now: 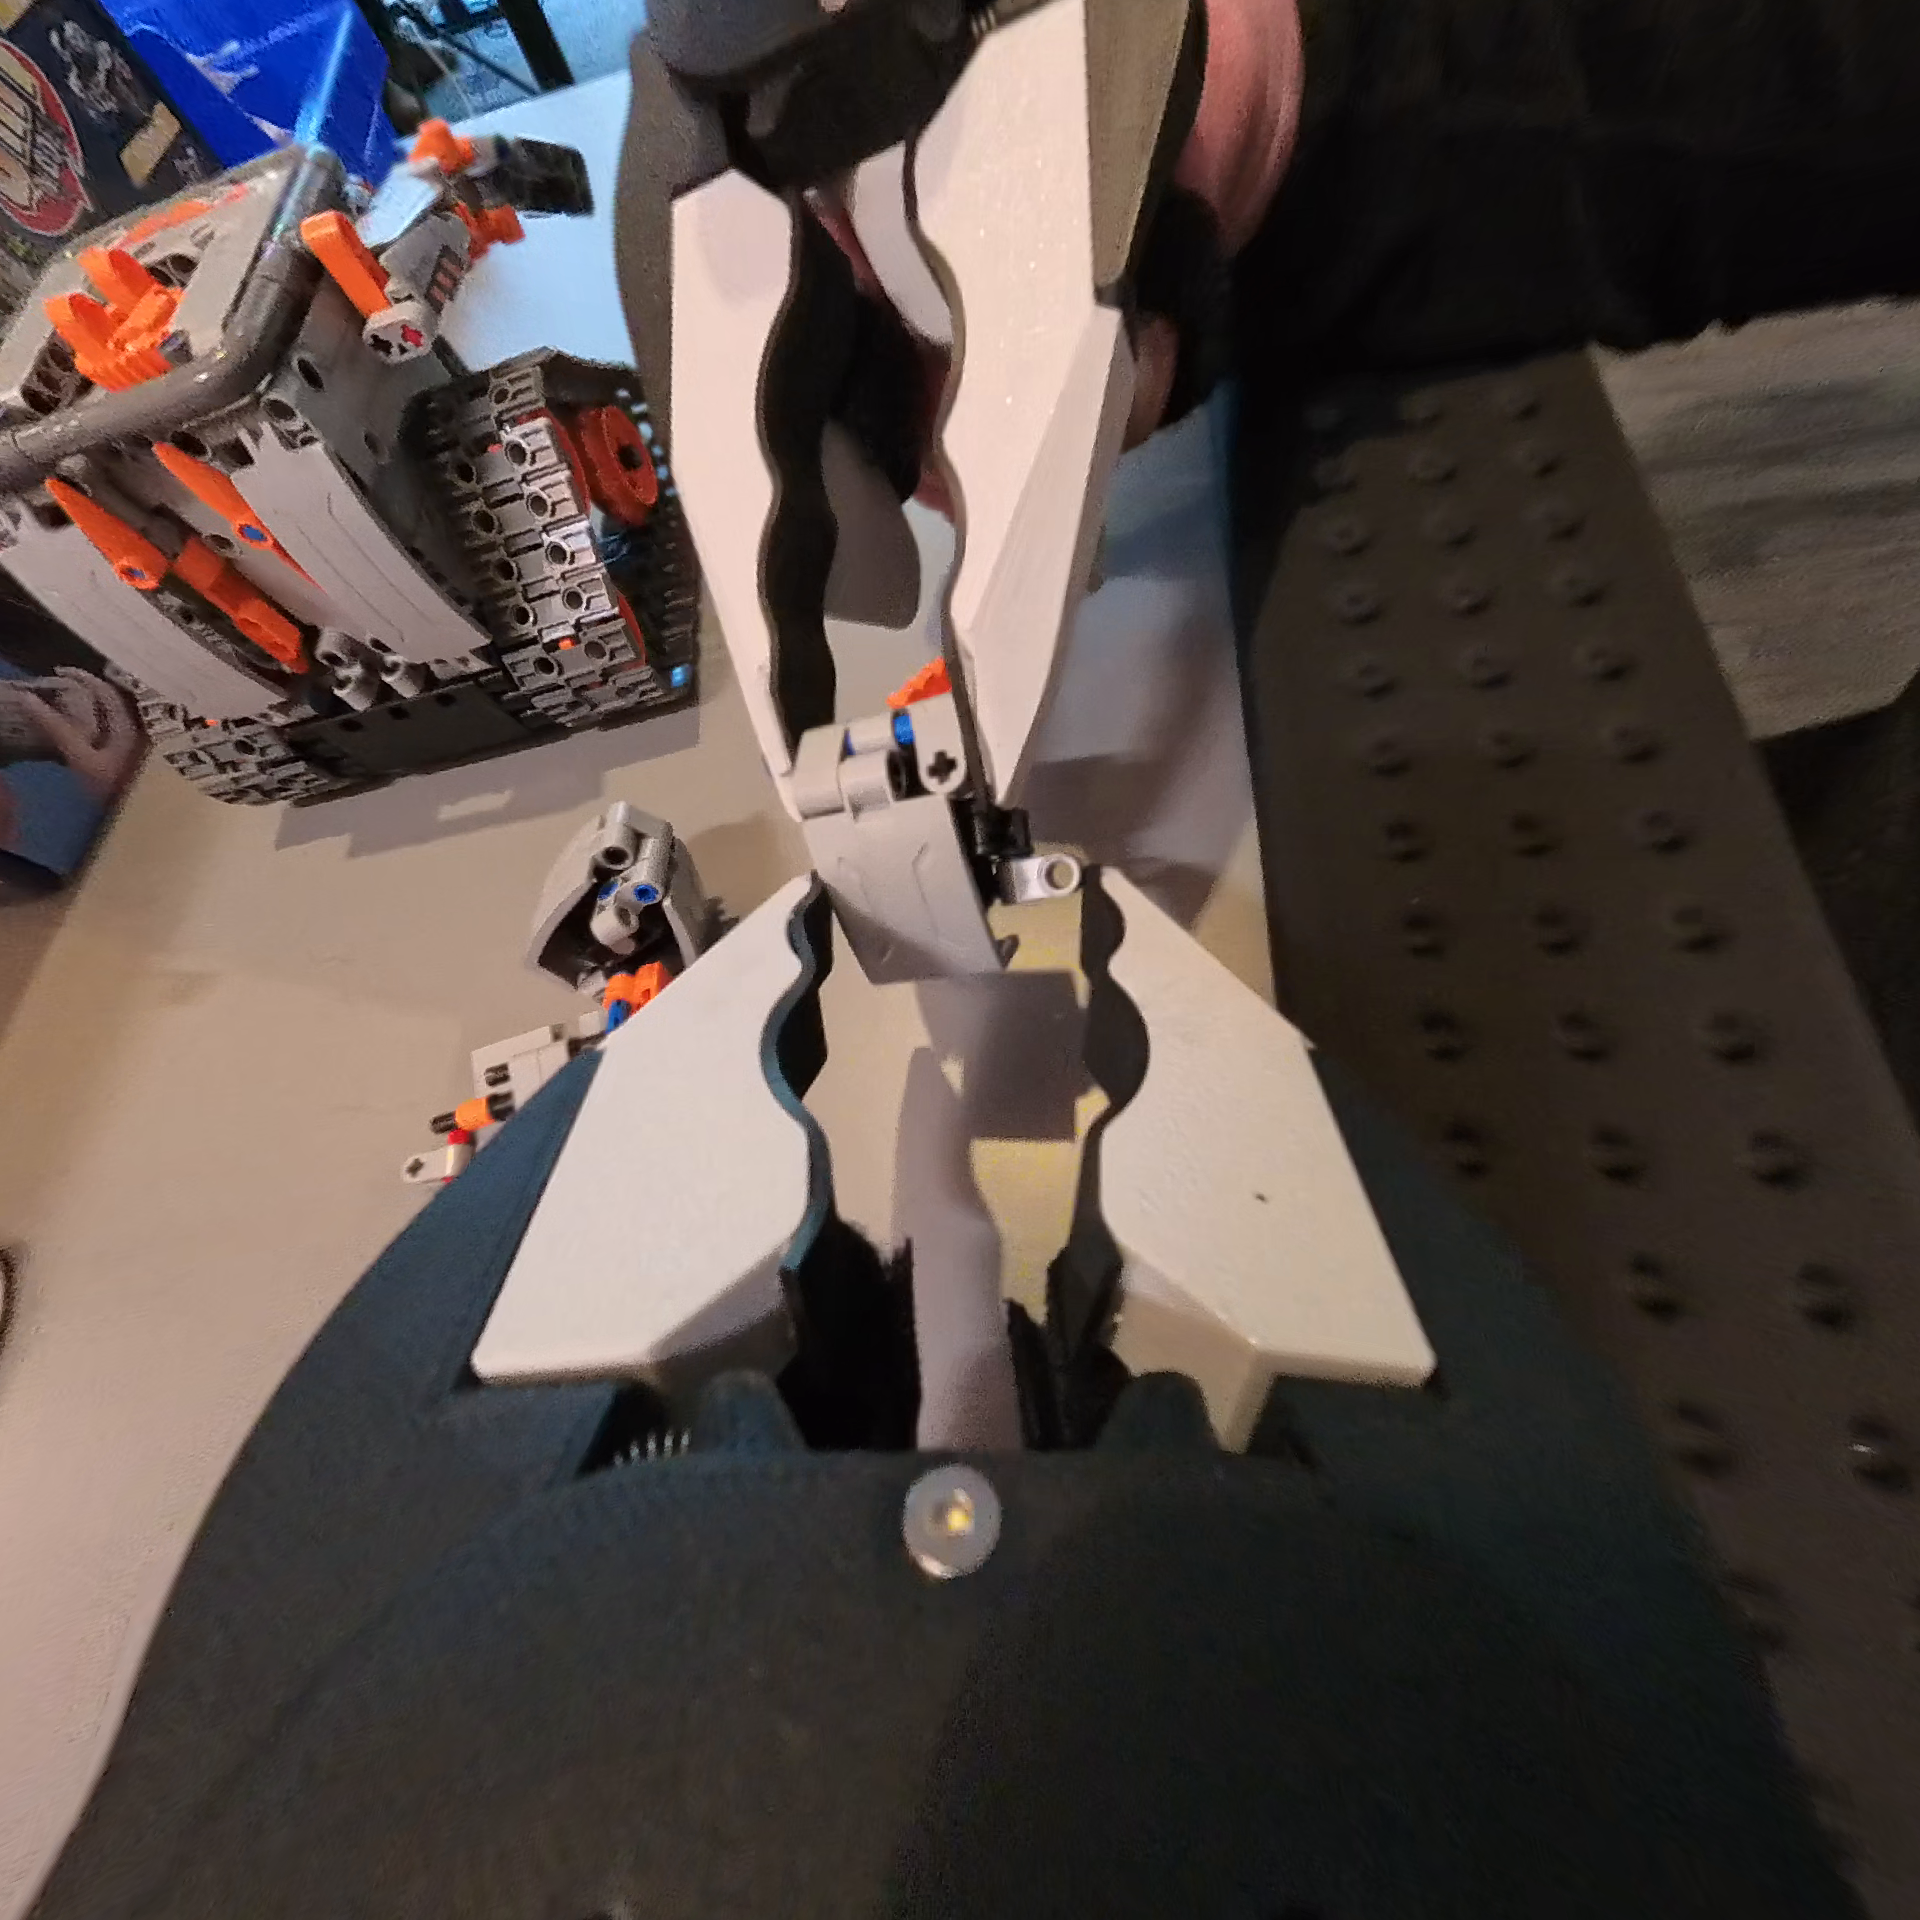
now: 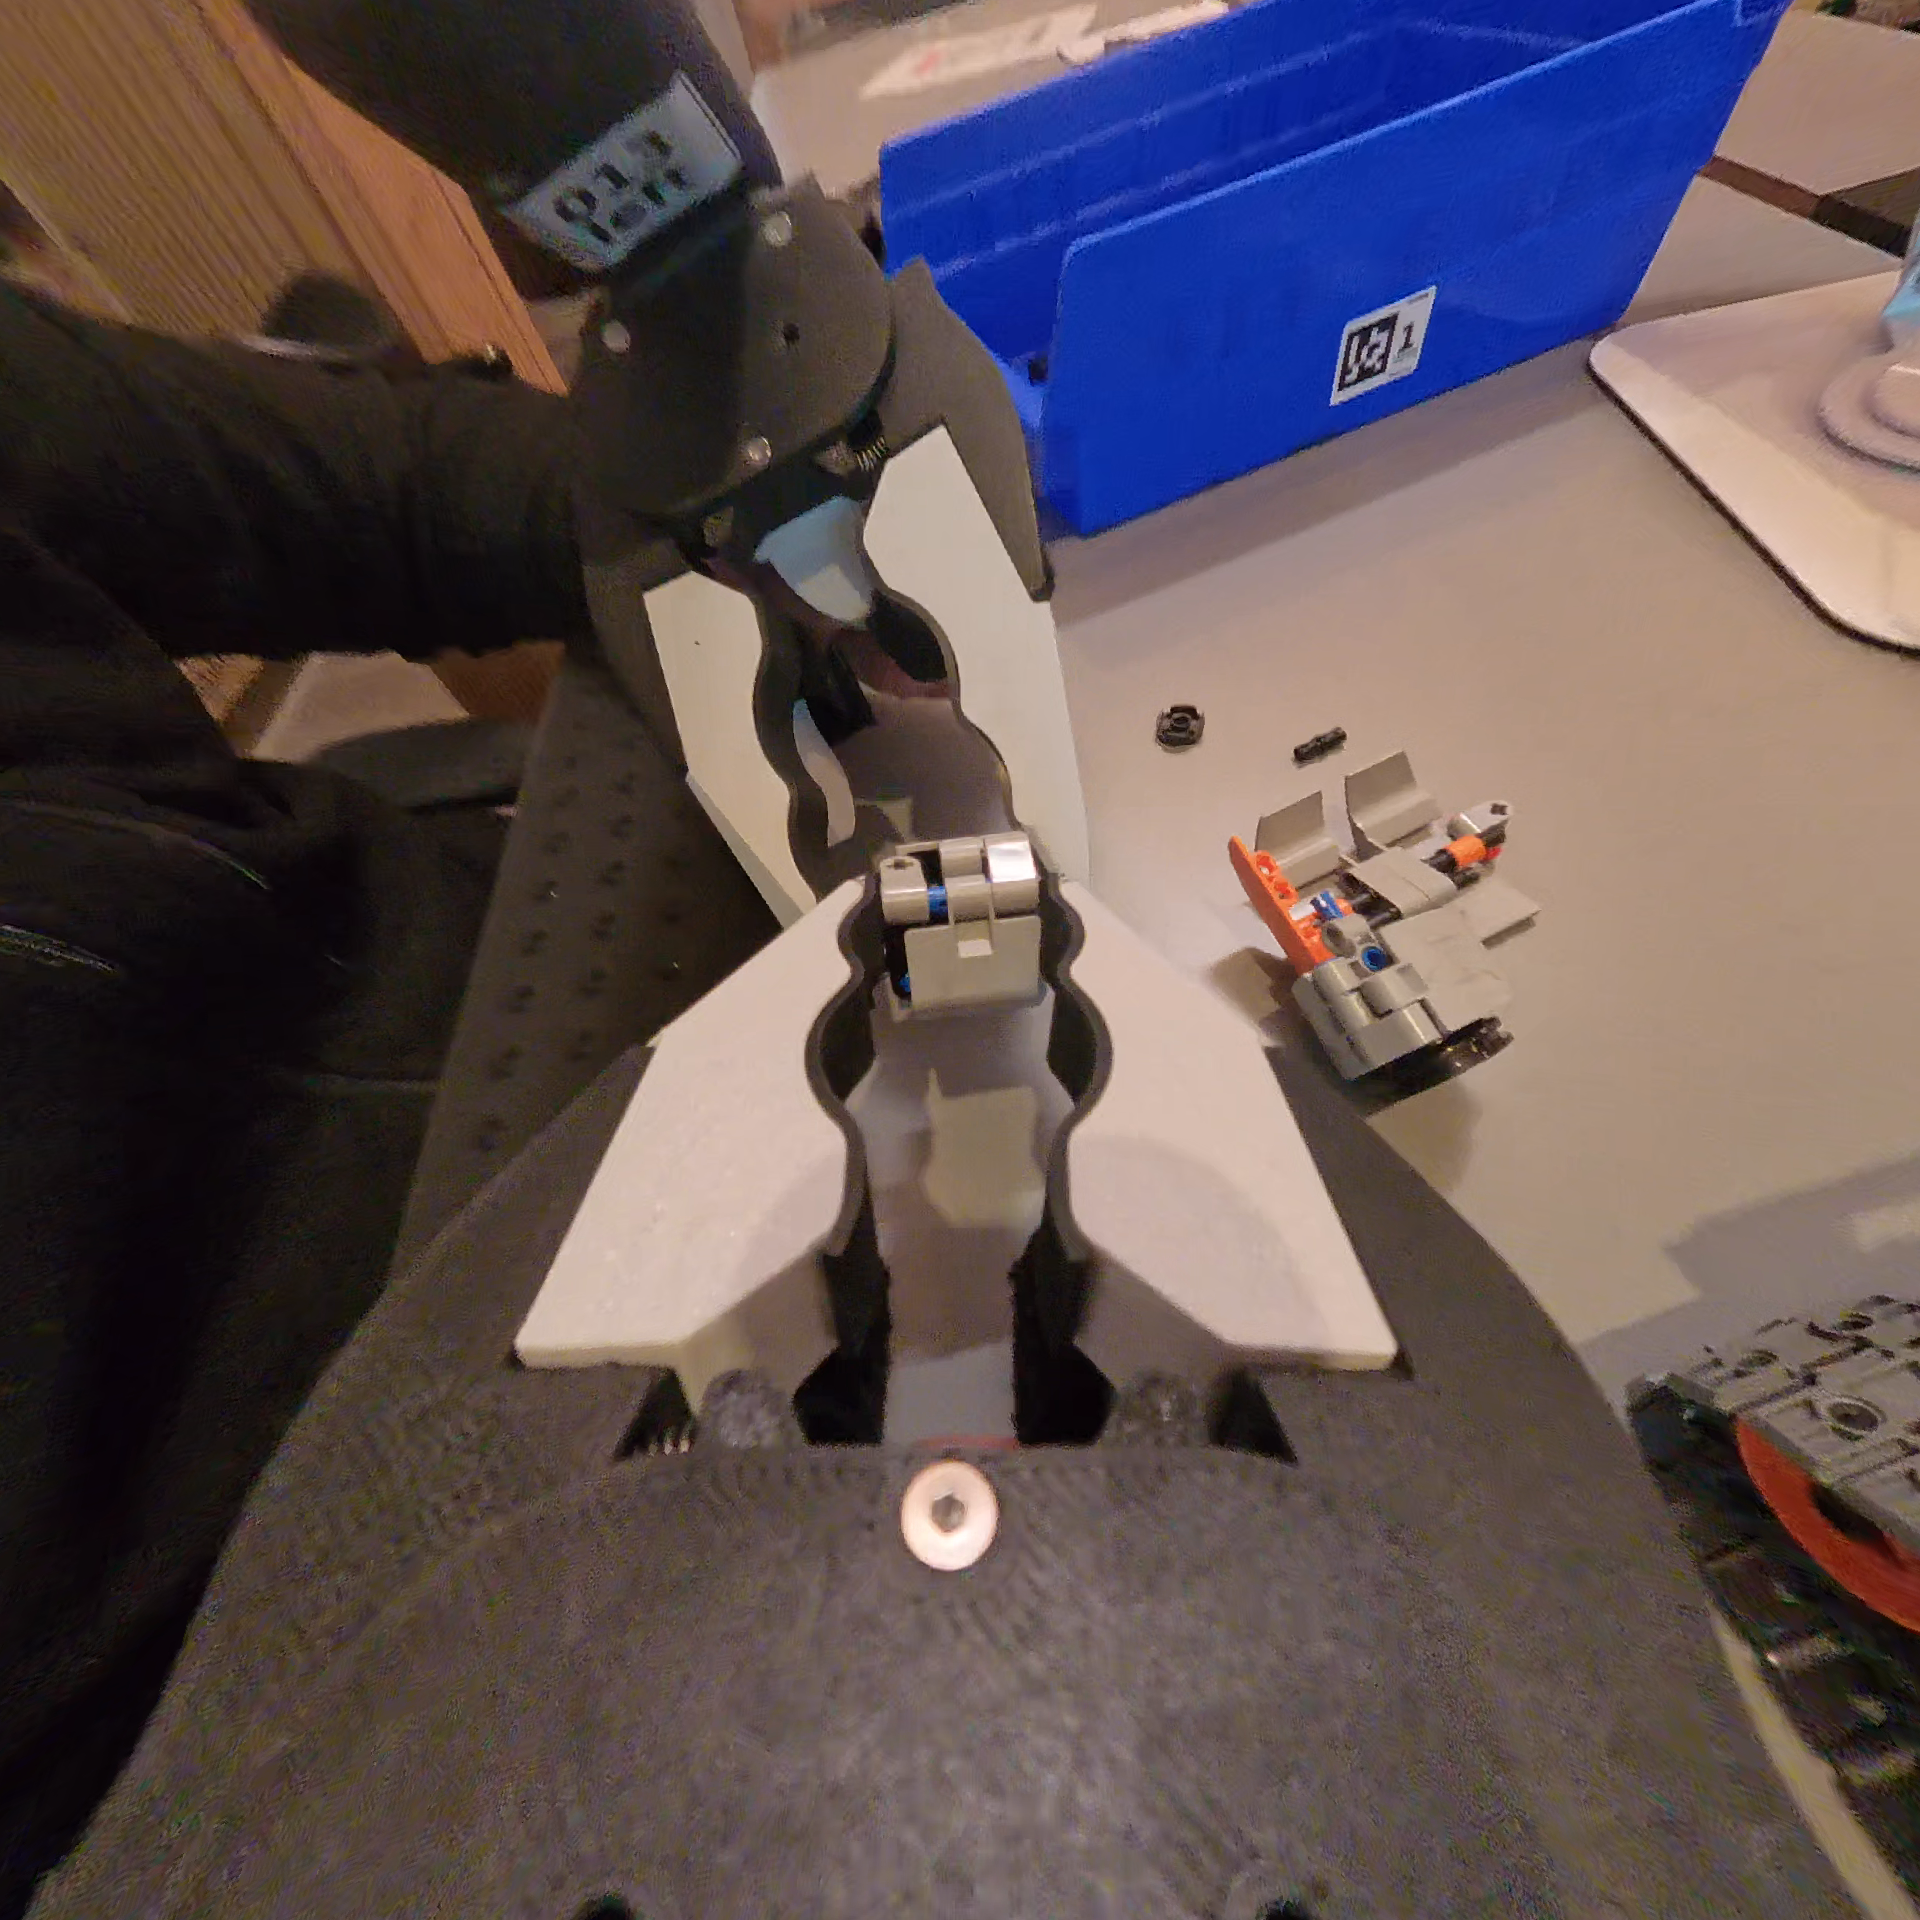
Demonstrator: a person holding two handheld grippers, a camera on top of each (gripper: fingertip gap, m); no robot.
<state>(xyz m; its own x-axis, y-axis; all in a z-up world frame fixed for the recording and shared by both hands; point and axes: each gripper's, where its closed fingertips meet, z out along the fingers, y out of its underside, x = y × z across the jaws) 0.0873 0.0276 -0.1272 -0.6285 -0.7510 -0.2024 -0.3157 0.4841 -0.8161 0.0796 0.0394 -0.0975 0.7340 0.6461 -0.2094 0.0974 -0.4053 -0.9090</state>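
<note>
My right gripper (image 2: pixel 961 896) is shut on a small grey brick assembly (image 2: pixel 966 966) with blue pins and holds it in the air. In the left wrist view the right gripper (image 1: pixel 883 779) comes down from above with the assembly (image 1: pixel 914 914) in its tips. My left gripper (image 1: pixel 956 891) is open, facing it, with its tips close on either side of the assembly's free end. A small light grey connector (image 1: pixel 1047 876) on a black pin sticks out towards one left fingertip (image 1: pixel 1117 914). The left gripper (image 2: pixel 935 868) also shows in the right wrist view.
A grey and orange tracked brick vehicle (image 1: pixel 364 520) stands on the grey table (image 2: pixel 1558 644). A second loose assembly (image 2: pixel 1392 935) and small black parts (image 2: pixel 1181 724) lie nearby. A blue bin (image 2: pixel 1299 260) stands behind. A black perforated board (image 1: pixel 1507 831) runs along the table edge. The grippers are tip to tip, or close to it.
</note>
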